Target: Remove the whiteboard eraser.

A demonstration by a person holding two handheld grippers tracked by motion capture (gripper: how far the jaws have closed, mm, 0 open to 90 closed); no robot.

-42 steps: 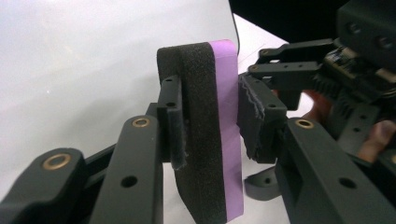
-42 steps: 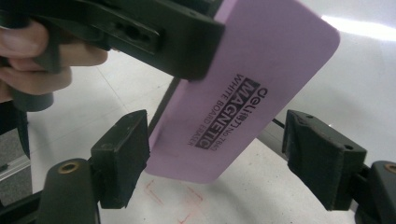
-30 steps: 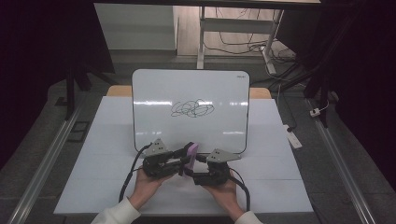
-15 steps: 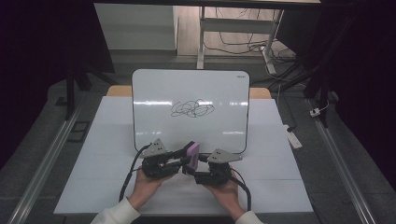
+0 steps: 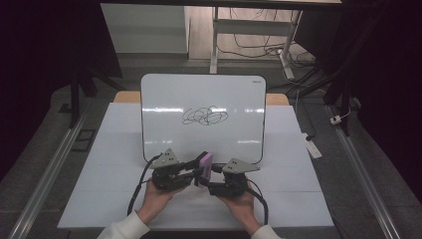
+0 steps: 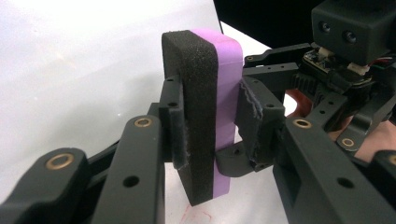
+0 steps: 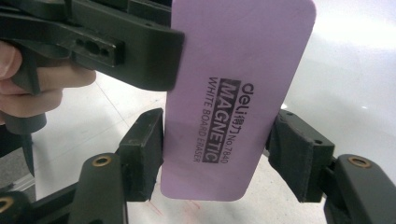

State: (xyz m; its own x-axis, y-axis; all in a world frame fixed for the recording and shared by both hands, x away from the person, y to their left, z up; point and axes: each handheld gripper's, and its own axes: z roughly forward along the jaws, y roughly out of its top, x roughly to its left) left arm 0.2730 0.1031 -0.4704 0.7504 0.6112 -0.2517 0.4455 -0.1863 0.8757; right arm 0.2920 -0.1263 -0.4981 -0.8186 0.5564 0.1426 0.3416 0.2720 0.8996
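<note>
**Eraser pinched between two grippers, front of whiteboard**

Counter: white top, fills mid frame in high view, dark floor w/ rails either side.

Whiteboard: stands tilted at centre of counter, black scribble mid-board.

Person: both hands enter from bottom centre of high view, white sleeves. Left hand & right hand sit close together, just below the board's lower edge.

Left gripper: lower centre, jaws pinching the eraser across its thickness; in left gripper view one pad presses the black felt side, the other the purple side. Eraser stands upright betw. them.

Right gripper: just right of the left one, jaws spread round the eraser's edges. In right gripper view left pad looks touching, right pad at or just off the edge; can't tell if it grips.

Eraser: purple back faces right gripper cam, print reads "deli MAGNETIC WHITE BOARD ERASER No.7840". Held off the counter, betw. both grippers.
</note>
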